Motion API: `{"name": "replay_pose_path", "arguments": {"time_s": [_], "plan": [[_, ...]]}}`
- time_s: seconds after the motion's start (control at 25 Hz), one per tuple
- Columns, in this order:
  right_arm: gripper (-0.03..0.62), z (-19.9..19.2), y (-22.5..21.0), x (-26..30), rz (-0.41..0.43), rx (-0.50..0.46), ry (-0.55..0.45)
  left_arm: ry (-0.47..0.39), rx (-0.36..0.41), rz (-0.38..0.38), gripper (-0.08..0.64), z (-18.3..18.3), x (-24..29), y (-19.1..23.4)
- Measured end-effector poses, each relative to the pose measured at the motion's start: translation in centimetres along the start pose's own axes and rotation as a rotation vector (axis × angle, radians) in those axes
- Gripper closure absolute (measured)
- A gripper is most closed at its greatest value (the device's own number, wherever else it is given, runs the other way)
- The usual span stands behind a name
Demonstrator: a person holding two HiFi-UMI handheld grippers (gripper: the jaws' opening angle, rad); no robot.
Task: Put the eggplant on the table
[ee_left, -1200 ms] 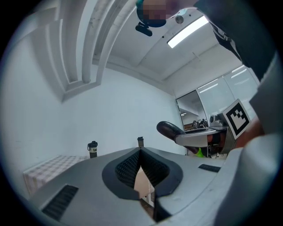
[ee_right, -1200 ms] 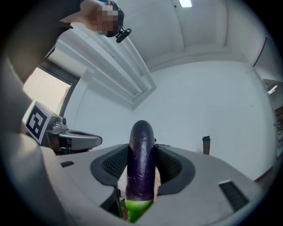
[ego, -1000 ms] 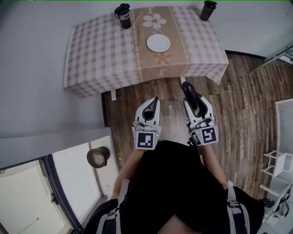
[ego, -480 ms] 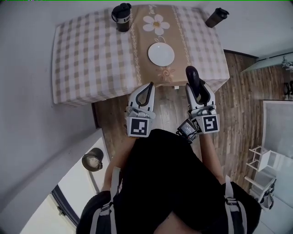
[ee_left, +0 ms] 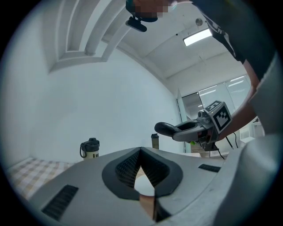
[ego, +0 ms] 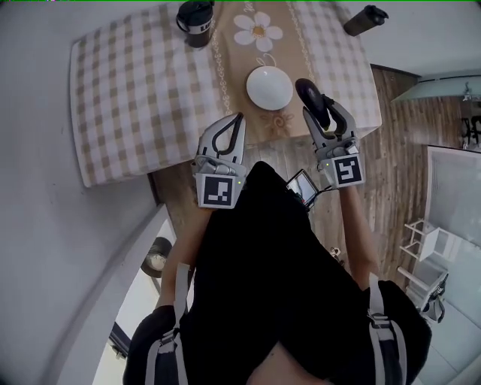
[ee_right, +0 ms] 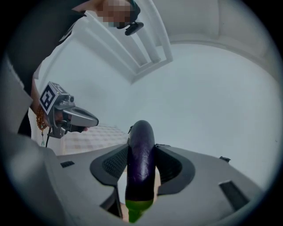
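Note:
A dark purple eggplant (ego: 308, 92) with a green stem end (ee_right: 138, 208) sticks out forward between the jaws of my right gripper (ego: 321, 110), which is shut on it. It hangs over the near part of the table (ego: 135, 98), covered with a checked cloth, just right of a white plate (ego: 269, 86). In the right gripper view the eggplant (ee_right: 141, 159) fills the gap between the jaws. My left gripper (ego: 237, 120) hovers over the table's near edge, jaws shut together with nothing in them. In the left gripper view that gripper (ee_left: 140, 153) looks toward the plate.
A dark lidded cup (ego: 194, 13) stands at the table's far left of the flowered runner (ego: 255, 34). A dark bottle (ego: 364, 19) is at the far right corner. Wooden floor (ego: 391, 135) lies to the right, with a white rack (ego: 421, 241) beyond. A grey wall (ego: 45, 248) runs along the left.
The table has come closer. Both grippers moved forward from above the floor to over the table's near edge, the eggplant still held in the right one.

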State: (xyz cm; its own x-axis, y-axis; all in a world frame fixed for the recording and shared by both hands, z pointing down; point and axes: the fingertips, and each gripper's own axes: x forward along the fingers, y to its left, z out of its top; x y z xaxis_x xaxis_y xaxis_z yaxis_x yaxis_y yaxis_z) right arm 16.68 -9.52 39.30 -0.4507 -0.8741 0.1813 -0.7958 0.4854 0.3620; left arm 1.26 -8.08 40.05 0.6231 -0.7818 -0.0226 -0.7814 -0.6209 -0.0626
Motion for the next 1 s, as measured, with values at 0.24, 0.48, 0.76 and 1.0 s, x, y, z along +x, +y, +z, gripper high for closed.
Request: {"name": "replay_pose_path", "arguments": {"time_s": [0.24,0.48,0.76,1.0], "plan": [[0.397,-1.4,0.3,3.3,0.098,-0.088,0.036,0.044,-0.003,-0.002,0.557,-1.4,0.3,1.4],[0.397,-4.7,1.1,6.5,0.232,-0.177,0.089,0.05,-0.022,0.049,0.557,-2.7,1.0,3.2],[0.397,-7.9,1.6,9.3,0.348,-0.192,0.128,0.075,-0.022,0.073,0.557,-3.7,2.7,4.3],[0.397,-10.3,2.5,10.3,0.417,-0.198,0.166,0.101,-0.034,0.077,0.557,-4.9,3.4,4.5]]}}
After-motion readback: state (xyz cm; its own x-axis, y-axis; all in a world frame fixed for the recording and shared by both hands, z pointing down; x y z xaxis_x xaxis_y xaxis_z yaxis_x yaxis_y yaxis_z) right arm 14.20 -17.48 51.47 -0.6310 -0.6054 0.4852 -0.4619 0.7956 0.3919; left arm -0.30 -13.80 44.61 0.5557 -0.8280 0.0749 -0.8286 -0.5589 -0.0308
